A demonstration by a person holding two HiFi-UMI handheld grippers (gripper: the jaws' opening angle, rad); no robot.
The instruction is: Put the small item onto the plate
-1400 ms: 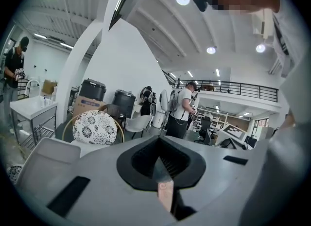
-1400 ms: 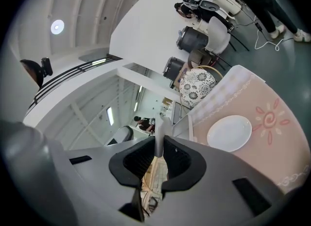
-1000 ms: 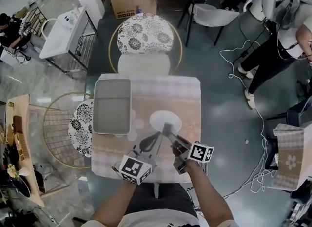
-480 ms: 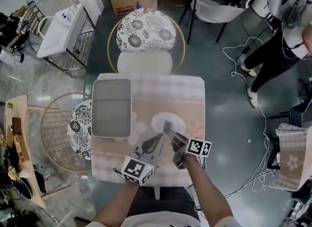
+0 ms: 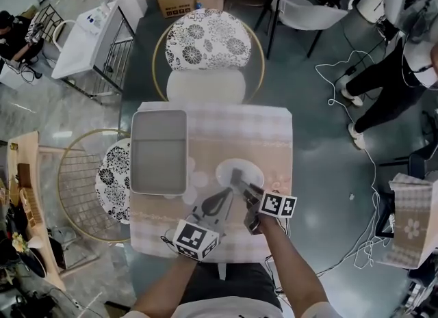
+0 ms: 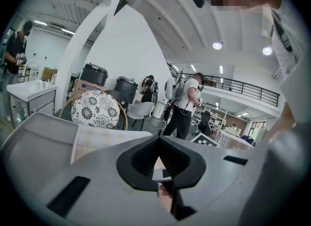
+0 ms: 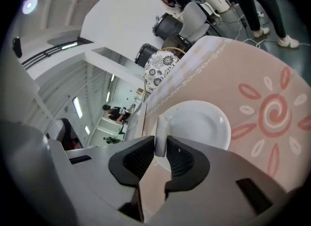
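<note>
Whole scene displaced slightly rightward in head view: table (image 5: 229, 132), plate (image 5: 252, 167) and patterned chair (image 5: 207, 40) at top.

Right gripper (image 5: 236, 175), small item (image 7: 160, 131) clamped in it, swung: marker-cube end brought up-left, closer to plate.

Standing person (image 5: 404, 70) at upper right carried toward frame edge.

Seated person (image 5: 15, 33) at upper left nearly lost midway, then regained.

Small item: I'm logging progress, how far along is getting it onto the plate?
Done: the right gripper is shut on the small white item. In hand: it hangs over the plate, near its rim. Left: set it down and release; the plate is bare.
</note>
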